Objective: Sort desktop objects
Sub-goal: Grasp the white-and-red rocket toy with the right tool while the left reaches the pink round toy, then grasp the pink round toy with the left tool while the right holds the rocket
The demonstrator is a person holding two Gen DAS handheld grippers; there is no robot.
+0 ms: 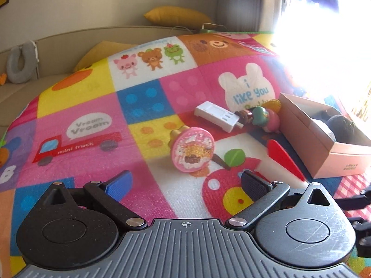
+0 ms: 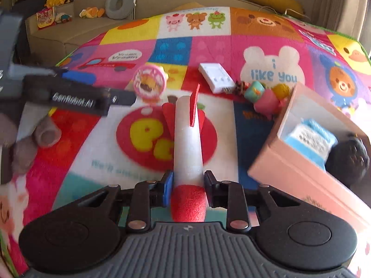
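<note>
Two tongs over the play mat, one toy rocket already gripped for sorting.

From the left wrist, the left tongs (image 1: 185, 185) stood open and empty above the mat (image 1: 92, 125); a pink round toy (image 1: 192, 149) lay at twelve o'clock, a white charger (image 1: 216, 115) beyond it, small toys (image 1: 262, 117) at one o'clock beside the pink box (image 1: 329, 157), which held a dark round thing (image 1: 342, 125). From the right wrist, the right tongs (image 2: 188, 186) had closed on the foam rocket (image 2: 188, 143), fins pointing away; the box (image 2: 289, 159) at three o'clock held a blue carton (image 2: 309, 139) too. Next, I judged, came carrying the rocket over the box rim and letting go.
</note>
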